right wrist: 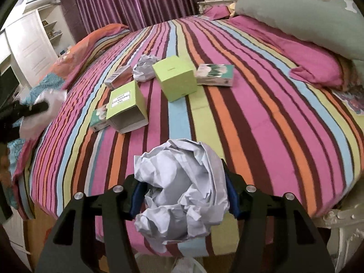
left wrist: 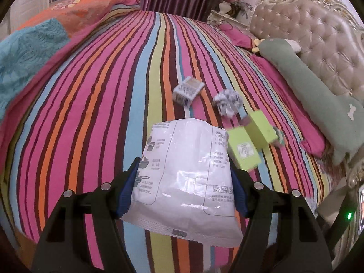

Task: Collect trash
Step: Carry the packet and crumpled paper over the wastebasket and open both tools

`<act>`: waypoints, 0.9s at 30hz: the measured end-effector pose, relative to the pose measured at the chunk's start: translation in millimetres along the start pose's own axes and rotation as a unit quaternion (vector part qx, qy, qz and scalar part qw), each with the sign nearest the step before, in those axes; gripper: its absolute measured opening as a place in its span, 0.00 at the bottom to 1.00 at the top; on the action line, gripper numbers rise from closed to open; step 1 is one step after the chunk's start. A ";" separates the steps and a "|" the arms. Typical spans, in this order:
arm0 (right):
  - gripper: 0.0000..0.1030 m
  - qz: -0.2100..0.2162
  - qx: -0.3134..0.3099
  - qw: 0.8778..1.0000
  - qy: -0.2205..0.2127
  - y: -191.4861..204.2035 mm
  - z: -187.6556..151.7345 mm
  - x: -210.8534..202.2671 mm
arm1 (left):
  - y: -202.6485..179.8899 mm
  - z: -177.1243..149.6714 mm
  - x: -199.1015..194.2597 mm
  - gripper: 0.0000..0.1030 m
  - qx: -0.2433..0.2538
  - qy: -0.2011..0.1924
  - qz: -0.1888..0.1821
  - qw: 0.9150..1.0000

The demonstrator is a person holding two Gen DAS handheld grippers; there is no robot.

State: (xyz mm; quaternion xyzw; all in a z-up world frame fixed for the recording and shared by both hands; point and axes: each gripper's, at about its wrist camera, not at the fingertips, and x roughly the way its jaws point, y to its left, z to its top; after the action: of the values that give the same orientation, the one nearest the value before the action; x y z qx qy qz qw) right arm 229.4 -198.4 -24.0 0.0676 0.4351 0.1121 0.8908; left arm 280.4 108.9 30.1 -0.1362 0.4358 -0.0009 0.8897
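Holding two pieces of trash, I keep one in each tool; my left gripper (left wrist: 184, 182) has its two blue fingers (left wrist: 127, 188) pressed on the sides of one white plastic packet (left wrist: 184, 173), and my right gripper (right wrist: 182, 195) is closed on one big crumpled paper ball (right wrist: 182, 193). Both pieces hang above the near edge of the striped bed cover (right wrist: 250, 118); the packet stands with its long axis running away from me, the serrated sealed edge toward me and the far end pointing to the headboard (left wrist: 314, 36) side; the ball is round and I cannot tell any axis of it.

Counting on the bed from the right wrist view, I see two lime green boxes; the one with the label "DEEP CLEANSING OIL" (right wrist: 127, 107) lies with its open end toward me, and the second green box (right wrist: 175, 79) stands tilted on the cover; there are two small teal and white cartons, one (right wrist: 216, 75) just beside the second box and one (right wrist: 99, 119) touching the labelled box; one more small crumpled paper (right wrist: 144, 68) lies behind them, with one brownish small box (right wrist: 118, 76) near it. One long green pillow (left wrist: 318, 95) lies along the headboard.
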 end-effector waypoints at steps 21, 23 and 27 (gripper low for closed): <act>0.54 0.057 0.008 0.998 0.039 20.2 -98.6 -56.0 | -19.5 -214.9 -34.6 0.67 0.052 0.086 -0.033 0.994; 0.54 0.055 0.004 0.997 0.052 22.1 -109.9 -52.8 | -21.6 -228.2 -28.6 0.67 0.057 0.099 -0.026 0.993; 0.54 0.056 0.020 0.995 0.085 18.1 -128.0 -42.2 | -24.2 -256.1 -15.0 0.67 0.057 0.132 -0.020 0.989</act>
State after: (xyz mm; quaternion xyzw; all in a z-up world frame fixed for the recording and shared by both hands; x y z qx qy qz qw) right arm 100.5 -188.9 -66.3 0.0997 0.5068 0.1583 0.8415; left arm 75.2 25.6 -101.7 -0.0929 0.5459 -0.0617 0.8304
